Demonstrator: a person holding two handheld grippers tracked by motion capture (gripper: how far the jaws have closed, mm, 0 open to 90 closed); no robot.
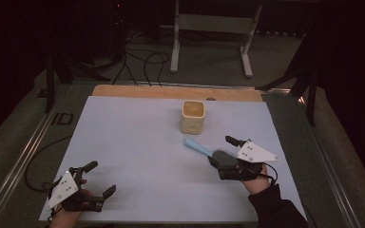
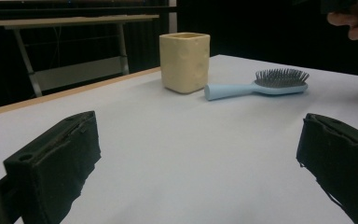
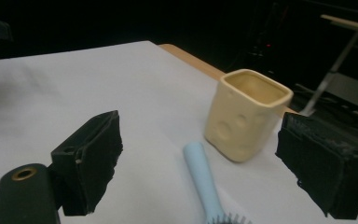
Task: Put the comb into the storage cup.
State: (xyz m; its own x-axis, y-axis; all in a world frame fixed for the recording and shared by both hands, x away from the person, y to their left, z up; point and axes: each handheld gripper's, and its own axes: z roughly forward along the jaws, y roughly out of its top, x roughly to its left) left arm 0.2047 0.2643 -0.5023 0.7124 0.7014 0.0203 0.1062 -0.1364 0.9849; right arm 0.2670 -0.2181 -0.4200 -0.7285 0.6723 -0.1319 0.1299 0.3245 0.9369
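A light blue hairbrush point(image 1: 197, 146) lies on the pale table mat point(image 1: 138, 142), bristles up, its handle pointing toward a cream square cup point(image 1: 192, 116) that stands upright just behind it. My right gripper point(image 1: 223, 152) hovers open over the brush head. In the right gripper view, its jaws point(image 3: 205, 161) stand wide apart on either side of the blue handle point(image 3: 200, 175), with the cup point(image 3: 244, 114) just beyond. My left gripper point(image 1: 100, 178) rests open near the front left corner, empty. Looking across the mat from there point(image 2: 198, 158), the cup point(image 2: 185, 60) and brush point(image 2: 261, 86) are far off.
The wooden table edge point(image 1: 176, 91) shows behind the mat. On the floor beyond stand a white metal frame point(image 1: 209, 28) and loose cables point(image 1: 142, 61). Metal rails point(image 1: 24, 156) run along the table's sides. A hand point(image 2: 354, 23) shows at the upper right of the left gripper view.
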